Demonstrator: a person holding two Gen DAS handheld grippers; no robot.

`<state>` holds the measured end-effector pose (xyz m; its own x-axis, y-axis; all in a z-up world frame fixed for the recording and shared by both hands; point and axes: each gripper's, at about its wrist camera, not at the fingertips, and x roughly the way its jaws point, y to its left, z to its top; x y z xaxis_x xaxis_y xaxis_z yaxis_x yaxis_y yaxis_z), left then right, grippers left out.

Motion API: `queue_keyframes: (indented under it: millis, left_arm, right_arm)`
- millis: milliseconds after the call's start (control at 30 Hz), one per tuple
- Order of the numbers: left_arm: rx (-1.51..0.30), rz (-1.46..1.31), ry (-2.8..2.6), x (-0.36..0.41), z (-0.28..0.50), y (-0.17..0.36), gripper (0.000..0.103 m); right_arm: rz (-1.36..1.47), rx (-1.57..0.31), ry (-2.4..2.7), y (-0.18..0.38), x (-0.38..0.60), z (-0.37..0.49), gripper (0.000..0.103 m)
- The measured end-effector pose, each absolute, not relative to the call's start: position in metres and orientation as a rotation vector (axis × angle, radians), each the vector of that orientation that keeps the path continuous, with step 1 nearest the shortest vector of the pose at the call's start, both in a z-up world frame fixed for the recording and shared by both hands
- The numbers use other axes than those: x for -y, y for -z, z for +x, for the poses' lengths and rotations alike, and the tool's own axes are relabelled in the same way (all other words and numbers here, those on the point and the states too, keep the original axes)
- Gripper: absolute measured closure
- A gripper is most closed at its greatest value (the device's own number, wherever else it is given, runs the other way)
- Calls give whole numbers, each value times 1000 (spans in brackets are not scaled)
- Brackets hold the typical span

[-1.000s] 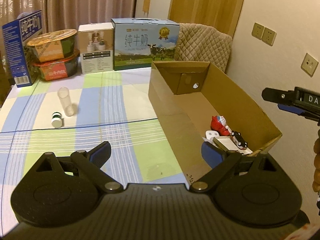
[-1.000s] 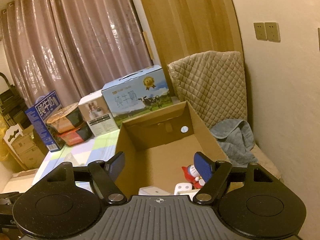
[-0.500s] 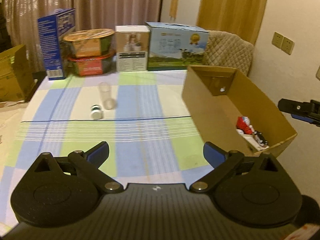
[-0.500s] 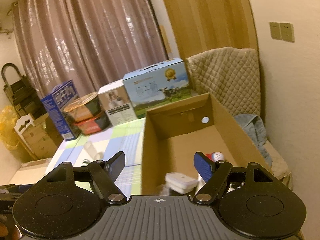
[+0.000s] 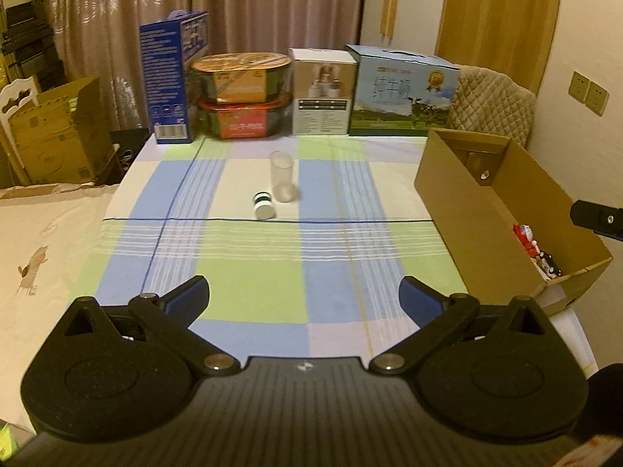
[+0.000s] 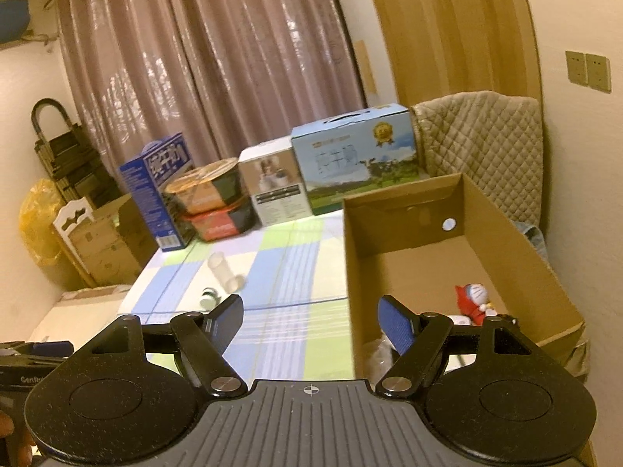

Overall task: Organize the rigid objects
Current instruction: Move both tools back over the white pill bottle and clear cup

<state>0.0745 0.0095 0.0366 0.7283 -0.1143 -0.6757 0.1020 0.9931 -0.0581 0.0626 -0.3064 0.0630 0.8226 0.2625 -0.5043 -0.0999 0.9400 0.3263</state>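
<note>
**Left gripper held spread above checked tablecloth**

The left gripper point(image 5: 303, 299) is seen with its 2 fingers wide apart, nothing between them. A clear cup point(image 5: 282, 177) and a small jar point(image 5: 264, 205) are placed just beside each other on the tablecloth point(image 5: 249, 272). A cardboard box point(image 5: 483, 233) is set at the right, with toys point(image 5: 535, 249) inside.

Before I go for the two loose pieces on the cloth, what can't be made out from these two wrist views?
- Cardboard box contents: in the right wrist view the right gripper covers the near corner; the left wrist view shows only a strip beside the red toy.
- Clear tube: blurred, open or capped unclear.
- Small white bottle: label too small; in the right wrist view a fingertip partly covers it.
</note>
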Motion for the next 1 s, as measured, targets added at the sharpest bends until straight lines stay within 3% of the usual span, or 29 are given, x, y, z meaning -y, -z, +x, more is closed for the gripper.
queue_keyframes:
  millis: [600, 1000]
  left_arm:
    - [-730, -19, 83, -55, 46, -44, 1]
    - [-749, -19, 49, -77, 85, -27, 1]
  right_arm:
    - [207, -569, -273, -72, 241, 39, 29]
    - [218, -584, -309, -50, 208, 86, 29]
